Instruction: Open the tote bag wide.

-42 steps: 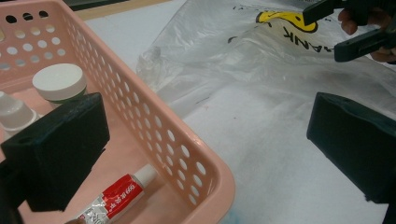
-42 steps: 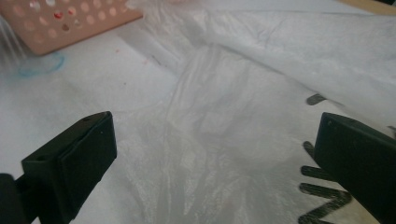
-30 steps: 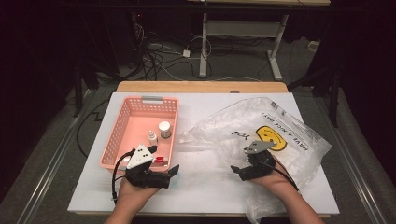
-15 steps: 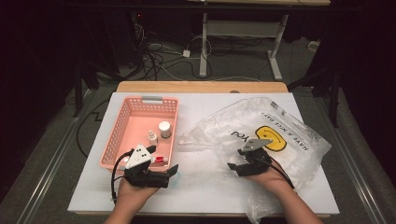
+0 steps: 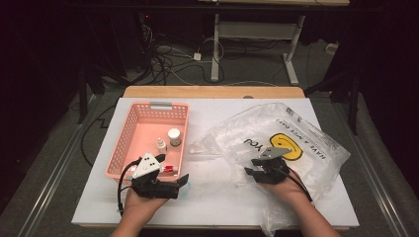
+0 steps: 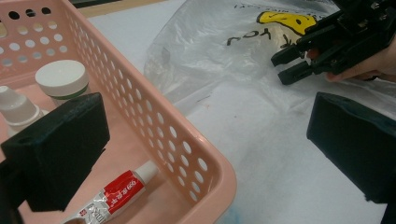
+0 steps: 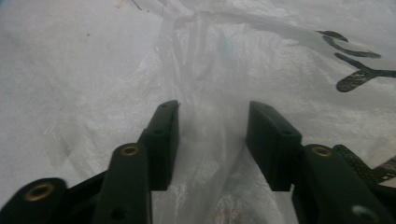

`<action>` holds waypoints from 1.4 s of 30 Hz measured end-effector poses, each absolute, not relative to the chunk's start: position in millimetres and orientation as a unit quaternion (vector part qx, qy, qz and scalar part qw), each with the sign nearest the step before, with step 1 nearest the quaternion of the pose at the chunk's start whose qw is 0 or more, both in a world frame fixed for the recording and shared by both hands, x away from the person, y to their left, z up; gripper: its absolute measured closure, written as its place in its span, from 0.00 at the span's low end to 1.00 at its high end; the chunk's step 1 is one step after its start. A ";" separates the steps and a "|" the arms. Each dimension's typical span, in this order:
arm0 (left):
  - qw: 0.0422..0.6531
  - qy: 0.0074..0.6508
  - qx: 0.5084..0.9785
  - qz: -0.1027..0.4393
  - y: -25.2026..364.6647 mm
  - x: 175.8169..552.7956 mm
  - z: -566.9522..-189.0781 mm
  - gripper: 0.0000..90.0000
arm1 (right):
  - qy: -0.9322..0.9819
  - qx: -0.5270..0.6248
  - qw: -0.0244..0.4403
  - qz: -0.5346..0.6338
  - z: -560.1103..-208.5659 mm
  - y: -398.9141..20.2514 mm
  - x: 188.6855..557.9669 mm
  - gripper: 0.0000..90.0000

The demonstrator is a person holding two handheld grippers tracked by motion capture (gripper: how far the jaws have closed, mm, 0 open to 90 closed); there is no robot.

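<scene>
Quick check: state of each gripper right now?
Left gripper: open, holding nothing, beside the pink basket.
Right gripper: fingers just closing around a fold of the plastic bag, not yet pinching it.

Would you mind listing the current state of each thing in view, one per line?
plastic bag: lying flat and crumpled on the table, a fold of film between the right jaws.
right gripper: jaws just closing on the bag, a gap left.
left gripper: wide open, holding nothing, at the basket's near corner.
pink basket: upright.
white jar: upright, lid on.
dropper bottle: upright, capped.
glue tube: lying flat, capped.
</scene>
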State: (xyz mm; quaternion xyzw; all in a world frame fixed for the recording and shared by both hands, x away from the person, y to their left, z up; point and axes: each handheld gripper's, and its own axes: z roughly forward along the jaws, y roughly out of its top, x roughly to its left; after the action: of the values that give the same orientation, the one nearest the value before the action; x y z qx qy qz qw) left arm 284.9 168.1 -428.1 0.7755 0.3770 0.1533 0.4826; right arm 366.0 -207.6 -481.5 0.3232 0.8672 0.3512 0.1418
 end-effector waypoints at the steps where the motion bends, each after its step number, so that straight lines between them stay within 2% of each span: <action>1: 0.483 0.377 0.776 0.153 167.8 285.0 -428.2 0.00 | 0.866 0.324 0.144 0.351 -481.4 -208.4 366.6 0.69; 4: 0.482 0.377 0.776 0.153 167.2 285.1 -428.4 0.00 | 0.863 0.329 0.143 0.355 -481.0 -210.5 368.5 0.77; 12: 0.483 0.377 0.776 0.154 168.4 284.9 -428.0 0.00 | 0.858 0.327 0.144 0.369 -474.0 -215.8 366.7 0.83; 22: 0.486 0.376 0.774 0.154 169.3 284.3 -427.3 0.00 | 0.837 0.320 0.172 0.410 -463.7 -221.5 361.5 0.98; 42: 0.493 0.376 0.768 0.159 171.3 284.1 -426.7 0.00 | 0.788 0.313 0.217 0.483 -424.9 -235.9 355.5 1.00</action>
State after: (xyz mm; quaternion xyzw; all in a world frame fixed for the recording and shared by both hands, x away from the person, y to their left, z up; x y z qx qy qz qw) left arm 284.1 171.3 -426.7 0.7682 0.3758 0.1589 0.4933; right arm 355.5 -235.9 -424.9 0.3131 0.7885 0.4829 0.2170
